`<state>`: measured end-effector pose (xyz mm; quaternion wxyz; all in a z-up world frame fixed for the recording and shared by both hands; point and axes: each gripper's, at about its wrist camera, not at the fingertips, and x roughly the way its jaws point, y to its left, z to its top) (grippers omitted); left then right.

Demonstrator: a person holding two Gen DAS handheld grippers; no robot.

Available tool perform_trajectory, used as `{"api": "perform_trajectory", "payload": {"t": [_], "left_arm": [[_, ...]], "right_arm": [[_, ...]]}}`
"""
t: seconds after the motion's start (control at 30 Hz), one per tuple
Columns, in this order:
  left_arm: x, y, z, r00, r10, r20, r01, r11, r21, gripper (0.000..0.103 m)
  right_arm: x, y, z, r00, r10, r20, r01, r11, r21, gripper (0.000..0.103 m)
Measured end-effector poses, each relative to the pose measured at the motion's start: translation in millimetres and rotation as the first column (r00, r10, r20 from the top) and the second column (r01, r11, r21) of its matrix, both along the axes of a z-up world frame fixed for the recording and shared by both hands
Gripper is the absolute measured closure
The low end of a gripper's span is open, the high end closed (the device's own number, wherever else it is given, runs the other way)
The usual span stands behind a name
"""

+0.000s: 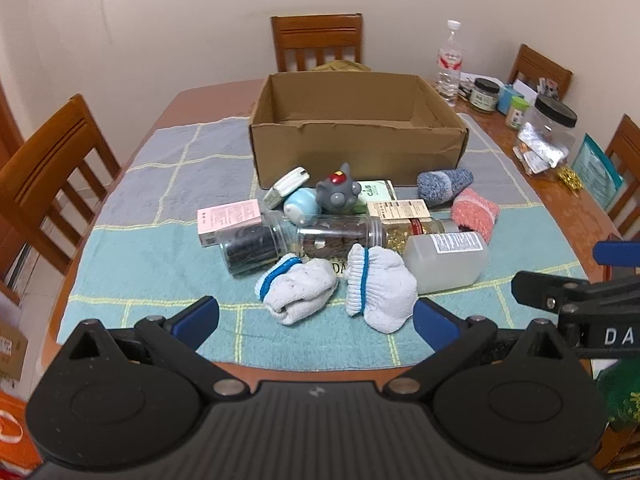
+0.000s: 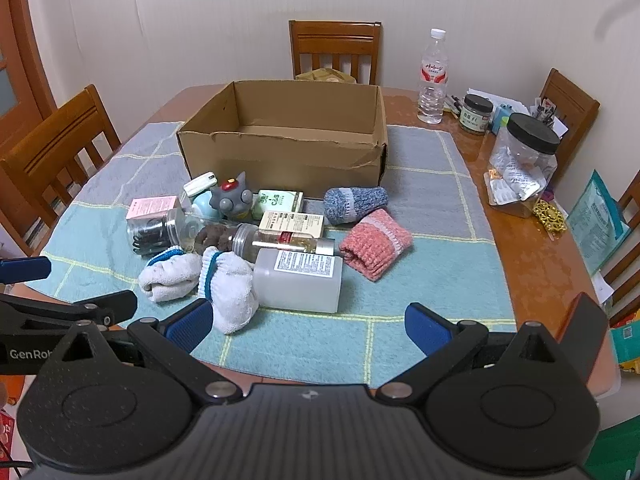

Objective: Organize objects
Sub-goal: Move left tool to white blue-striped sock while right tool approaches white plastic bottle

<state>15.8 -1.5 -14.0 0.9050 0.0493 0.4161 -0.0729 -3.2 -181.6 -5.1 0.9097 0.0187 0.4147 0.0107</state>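
An open cardboard box (image 1: 360, 152) (image 2: 280, 160) stands on the checked cloth, its inside bare. In front lies a heap: two white sock rolls (image 1: 298, 290) (image 2: 230, 288), a translucent plastic bottle (image 1: 448, 260) (image 2: 300, 280), clear jars (image 1: 248, 246) (image 2: 154, 230), a grey toy (image 1: 338, 194) (image 2: 232, 196), a pink box (image 1: 228, 218), a blue-grey sock roll (image 1: 444, 184) (image 2: 354, 202) and a pink sock roll (image 1: 476, 212) (image 2: 376, 242). My left gripper (image 1: 316, 322) is open and empty, just short of the white socks. My right gripper (image 2: 308, 322) is open and empty, near the plastic bottle.
Wooden chairs (image 1: 318, 42) (image 2: 56, 140) surround the table. On the right side stand a water bottle (image 2: 432, 76), small jars (image 2: 476, 114) and a large clear jar with a black lid (image 2: 524, 160). A teal packet (image 2: 596, 220) lies at the right edge.
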Motion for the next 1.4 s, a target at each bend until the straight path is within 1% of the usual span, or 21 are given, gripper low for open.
{"api": "perform_trajectory", "payload": {"t": [0.17, 0.33, 0.47, 0.57, 0.73, 0.9, 0.97, 1.07, 1.2, 1.4], "left_arm": [[11.5, 1.7, -14.1, 0.998, -0.058, -0.005, 0.058, 0.997, 0.043, 0.001], [26.4, 11.0, -27.1, 0.995, -0.100, -0.008, 0.100, 0.994, 0.041, 0.001], [41.3, 21.8, -36.6, 0.992, -0.123, -0.023, 0.124, 0.992, 0.016, 0.001], [50.9, 26.4, -44.8, 0.989, -0.145, -0.020, 0.146, 0.989, 0.029, 0.001], [69.4, 38.8, -57.8, 0.986, -0.157, -0.061, 0.158, 0.988, -0.001, 0.001], [82.3, 46.9, -66.2, 0.980, -0.192, -0.048, 0.193, 0.981, 0.014, 0.001], [87.0, 50.4, -69.7, 0.977, -0.206, -0.052, 0.206, 0.978, 0.002, 0.001], [95.6, 54.2, -73.1, 0.972, -0.227, -0.067, 0.226, 0.974, -0.022, 0.001], [99.5, 56.2, -74.9, 0.964, -0.259, -0.065, 0.257, 0.966, -0.037, 0.001], [101.4, 54.8, -78.7, 0.956, -0.283, -0.078, 0.280, 0.958, -0.055, 0.001]], "right_arm": [[12.3, 2.1, -11.6, 1.000, -0.012, -0.009, 0.012, 1.000, 0.021, 0.000], [25.6, 0.9, -27.2, 0.999, -0.041, -0.031, 0.042, 0.999, 0.034, 0.000], [34.4, -1.3, -39.2, 0.996, -0.069, -0.051, 0.072, 0.996, 0.060, 0.000], [43.4, 0.4, -45.7, 0.995, -0.078, -0.062, 0.082, 0.995, 0.065, 0.000], [61.1, 6.1, -57.3, 0.991, -0.108, -0.083, 0.113, 0.992, 0.051, 0.000], [81.0, 16.3, -69.0, 0.990, -0.112, -0.089, 0.115, 0.993, 0.031, 0.000], [90.0, 21.8, -74.8, 0.987, -0.132, -0.087, 0.133, 0.991, 0.001, 0.000], [101.1, 25.1, -81.8, 0.983, -0.152, -0.102, 0.153, 0.988, -0.007, 0.000], [107.9, 27.6, -88.5, 0.977, -0.179, -0.120, 0.175, 0.984, -0.041, 0.000], [106.5, 17.0, -96.7, 0.966, -0.208, -0.151, 0.203, 0.978, -0.050, 0.000]]}}
